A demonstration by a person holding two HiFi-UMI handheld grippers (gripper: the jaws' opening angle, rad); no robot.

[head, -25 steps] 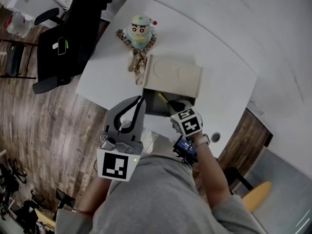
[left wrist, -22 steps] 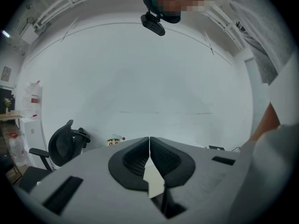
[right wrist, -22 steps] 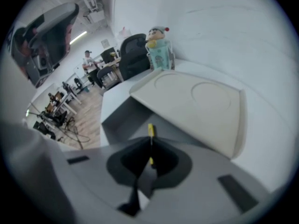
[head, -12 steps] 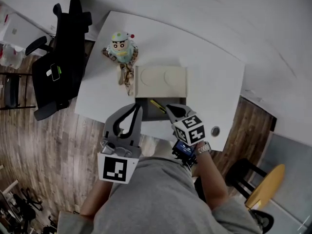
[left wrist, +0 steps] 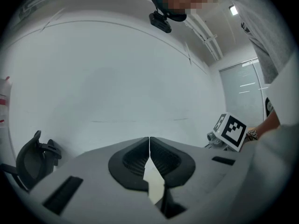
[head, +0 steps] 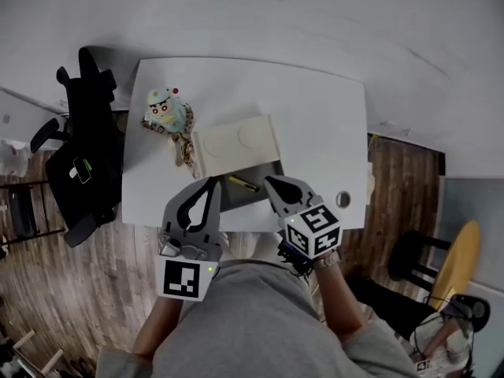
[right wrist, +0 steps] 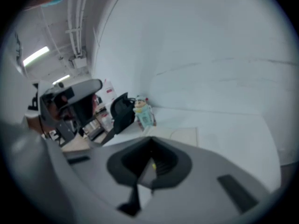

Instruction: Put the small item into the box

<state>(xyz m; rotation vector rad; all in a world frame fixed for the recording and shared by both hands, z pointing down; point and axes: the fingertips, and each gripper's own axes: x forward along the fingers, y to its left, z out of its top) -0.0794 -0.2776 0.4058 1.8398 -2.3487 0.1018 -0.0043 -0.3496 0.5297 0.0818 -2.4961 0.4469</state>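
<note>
One box (head: 236, 144) lies open at frame centre. One thin yellow item (head: 242, 183) lies inside it, long axis running upper left to lower right. One toy (head: 165, 110) stands upper left. Two grippers point up-frame just below the box: left gripper (head: 213, 182) and right gripper (head: 268, 182), each with jaws pressed together, empty.
</note>
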